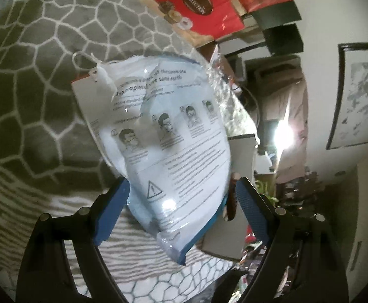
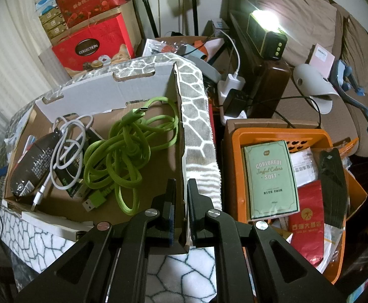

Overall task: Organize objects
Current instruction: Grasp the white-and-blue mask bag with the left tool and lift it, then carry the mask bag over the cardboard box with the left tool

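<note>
My left gripper (image 1: 181,194) is shut on a clear plastic bag of face masks (image 1: 168,136) with printed instructions, held up above the grey patterned blanket (image 1: 32,75). My right gripper (image 2: 181,197) is shut on the right wall of an open cardboard box (image 2: 156,149). The box holds a tangled green cable (image 2: 123,146), a white cable (image 2: 65,146) and a dark packet (image 2: 30,161). The box rests on the blanket.
An orange basket (image 2: 259,136) to the right of the box holds a green tissue pack (image 2: 269,176), a red packet (image 2: 307,222) and a black item. Red gift boxes (image 2: 93,43) are stacked behind. A lit lamp (image 2: 267,32), chargers and a sofa are at the back right.
</note>
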### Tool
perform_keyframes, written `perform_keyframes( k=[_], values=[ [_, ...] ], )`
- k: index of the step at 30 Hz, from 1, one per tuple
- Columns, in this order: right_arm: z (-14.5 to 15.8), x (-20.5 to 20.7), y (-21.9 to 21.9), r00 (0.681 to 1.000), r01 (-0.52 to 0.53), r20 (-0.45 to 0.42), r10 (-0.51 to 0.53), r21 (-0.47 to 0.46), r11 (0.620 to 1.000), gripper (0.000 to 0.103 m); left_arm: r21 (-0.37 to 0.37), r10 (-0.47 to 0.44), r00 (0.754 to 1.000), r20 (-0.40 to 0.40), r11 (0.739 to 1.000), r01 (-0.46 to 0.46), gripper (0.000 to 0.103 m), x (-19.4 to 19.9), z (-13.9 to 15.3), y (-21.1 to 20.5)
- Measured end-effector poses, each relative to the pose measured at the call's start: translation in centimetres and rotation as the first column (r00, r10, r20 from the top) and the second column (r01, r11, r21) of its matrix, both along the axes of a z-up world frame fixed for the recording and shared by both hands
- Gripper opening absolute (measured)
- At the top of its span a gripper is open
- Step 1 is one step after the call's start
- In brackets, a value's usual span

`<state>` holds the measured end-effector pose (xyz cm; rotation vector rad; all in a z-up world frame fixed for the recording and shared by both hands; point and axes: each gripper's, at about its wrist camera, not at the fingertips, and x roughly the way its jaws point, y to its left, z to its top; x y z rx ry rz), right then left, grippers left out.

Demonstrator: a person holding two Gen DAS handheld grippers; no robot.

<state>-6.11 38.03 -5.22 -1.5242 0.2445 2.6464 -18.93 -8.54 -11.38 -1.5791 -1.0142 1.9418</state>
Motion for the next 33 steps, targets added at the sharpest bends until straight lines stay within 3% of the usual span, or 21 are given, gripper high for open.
perform_keyframes(
  k=[4,8,16,24,33],
  values=[
    [0.0,0.0,0.0,1.000,-0.001,0.000,0.001,0.001,1.000,0.009,0.082,0.023,0.999,-0.038,0.996,-0.019,0.072,0.0,0.5,-0.1],
    [0.0,0.0,0.0,1.000,0.000,0.001,0.000,0.000,1.000,0.009,0.025,0.025,0.998,-0.060,0.999,-0.023,0.050,-0.5,1.1,0.2],
    [0.0,0.0,-0.1,1.000,0.000,0.001,0.000,0.001,1.000,0.009,0.043,0.053,0.998,-0.042,0.998,-0.051,0.012,-1.0,1.8,0.0],
    [0.0,0.0,-0.1,1.000,0.000,0.000,0.000,0.000,1.000,0.009,0.052,0.042,0.994,-0.105,0.998,-0.037,0.003,-1.2,4.9,1.3],
    [0.0,0.0,-0.1,1.000,0.000,0.000,0.000,0.001,1.000,0.009,0.009,-0.101,0.971,-0.216,0.994,0.105,0.003,0.1,9.8,6.5]
  ],
)
